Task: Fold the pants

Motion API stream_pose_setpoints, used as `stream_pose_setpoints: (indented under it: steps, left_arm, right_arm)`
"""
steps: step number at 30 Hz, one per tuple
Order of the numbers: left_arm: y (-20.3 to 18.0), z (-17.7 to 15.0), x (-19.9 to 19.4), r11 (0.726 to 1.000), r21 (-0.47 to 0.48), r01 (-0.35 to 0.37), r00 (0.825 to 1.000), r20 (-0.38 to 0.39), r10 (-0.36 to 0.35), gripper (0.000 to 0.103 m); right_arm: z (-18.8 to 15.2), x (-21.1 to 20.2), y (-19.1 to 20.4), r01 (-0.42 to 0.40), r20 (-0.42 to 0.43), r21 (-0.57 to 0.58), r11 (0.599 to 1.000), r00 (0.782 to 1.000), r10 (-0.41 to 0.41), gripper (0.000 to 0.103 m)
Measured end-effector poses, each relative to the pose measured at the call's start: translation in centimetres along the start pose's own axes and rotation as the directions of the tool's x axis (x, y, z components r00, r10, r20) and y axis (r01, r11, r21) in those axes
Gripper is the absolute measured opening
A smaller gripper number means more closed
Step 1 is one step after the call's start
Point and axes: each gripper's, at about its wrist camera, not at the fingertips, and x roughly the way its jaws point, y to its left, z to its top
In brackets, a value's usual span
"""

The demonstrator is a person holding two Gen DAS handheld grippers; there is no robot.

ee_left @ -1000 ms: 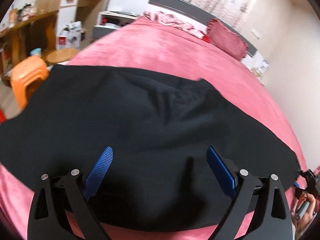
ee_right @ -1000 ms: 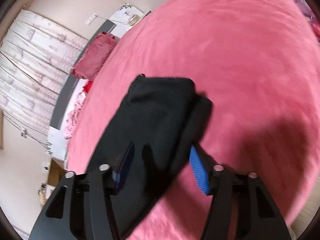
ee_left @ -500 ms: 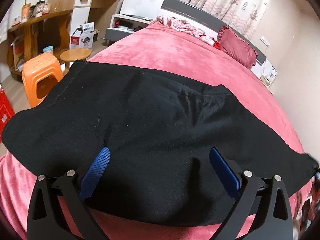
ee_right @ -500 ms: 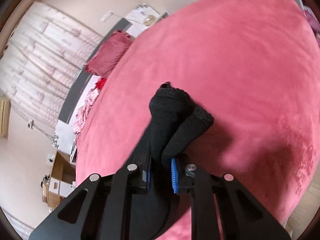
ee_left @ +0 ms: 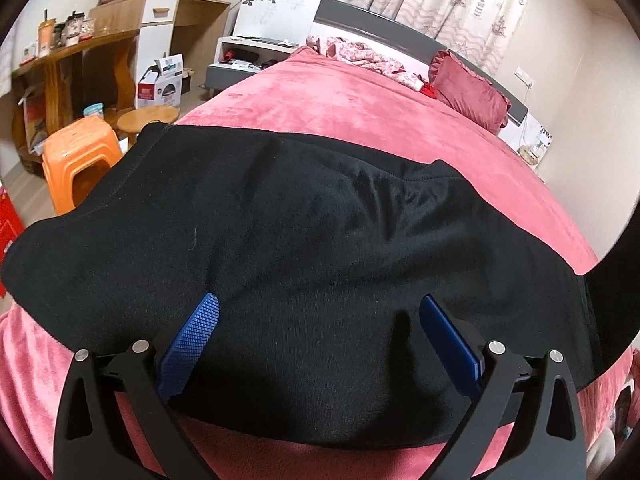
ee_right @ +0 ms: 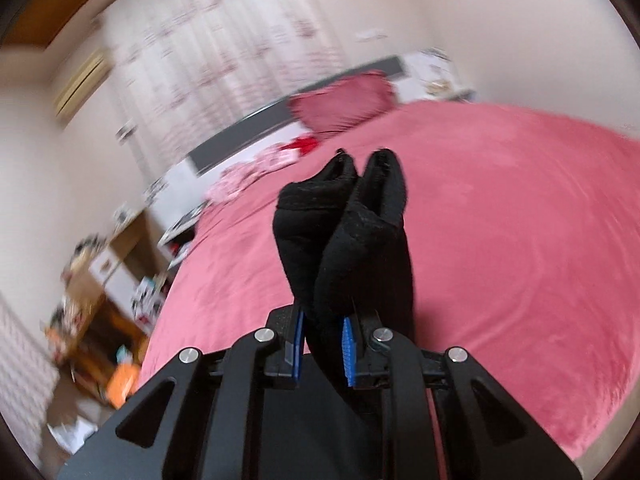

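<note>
My right gripper has just closed on the cuff end of the black pants, its blue fingers pinching both bunched leg ends, which a second ago lay flat on the pink bed between jaws that were only half closed. The cuffs now stand up out of the grip, clear of the bedspread, and the room behind them smears with motion, where earlier the view looked almost straight down at the bedding. I judge this as the start of the lengthwise fold: the leg ends are picked up and are probably to be carried toward the waist end. My left gripper has hardly changed; its fingers are spread wide and hold nothing, hovering low over the near edge of the pants, and whether the tips touch the cloth I cannot tell. From the left wrist the pants lie across the foot of the bed as a broad black band, mostly smooth, with soft ripples and a stitched seam near the far edge, its left end overhanging toward an orange stool. The fabric looks thick and limp, apt to sag if lifted.
</note>
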Motion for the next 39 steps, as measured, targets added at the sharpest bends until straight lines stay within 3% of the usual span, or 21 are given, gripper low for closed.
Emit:
stream_pose_setpoints:
  steps: [7,15,22,27,32,35,37,39]
  left_arm:
    - [0.2,-0.2,-0.1,1.0,-0.01,0.017,1.0,0.009,-0.017,0.099]
    - [0.0,-0.2,0.0,1.0,0.002,0.004,1.0,0.009,-0.004,0.099]
    - [-0.1,-0.2,0.1,1.0,0.003,0.002,1.0,0.008,-0.002,0.1]
    - [0.0,-0.2,0.1,1.0,-0.001,0.007,1.0,0.009,-0.007,0.1]
    - [0.1,-0.2,-0.1,1.0,-0.009,0.02,1.0,0.017,-0.02,0.1]
    - [-0.4,0.3,-1.1,0.999,-0.031,0.031,0.999,0.034,-0.03,0.1]
    - [-1.7,1.0,-1.9,0.986,-0.073,0.149,0.987,0.063,-0.145,0.1]
    - [-3.9,1.8,-1.9,0.973,-0.064,0.222,0.974,0.055,-0.219,0.1]
  right_arm:
    - [-4.6,5.0,7.4,-0.108,-0.128,-0.159,0.981,0.988,0.088,0.015]
    - [-13.7,11.2,11.9,-0.15,-0.298,-0.341,0.928,0.953,0.044,0.019]
    - [-18.6,14.3,12.5,-0.176,-0.407,-0.376,0.91,0.913,0.009,0.035]
    - [-20.6,14.3,10.8,-0.244,-0.466,-0.353,0.903,0.883,0.056,0.053]
    - [-20.1,12.8,9.5,-0.294,-0.46,-0.319,0.901,0.879,0.124,0.058]
    - [-18.4,10.7,7.2,-0.283,-0.4,-0.264,0.922,0.902,0.162,0.058]
    - [-16.7,9.9,5.2,-0.236,-0.335,-0.225,0.945,0.93,0.152,0.058]
    - [-15.0,9.6,3.3,-0.164,-0.278,-0.17,0.972,0.954,0.112,0.058]
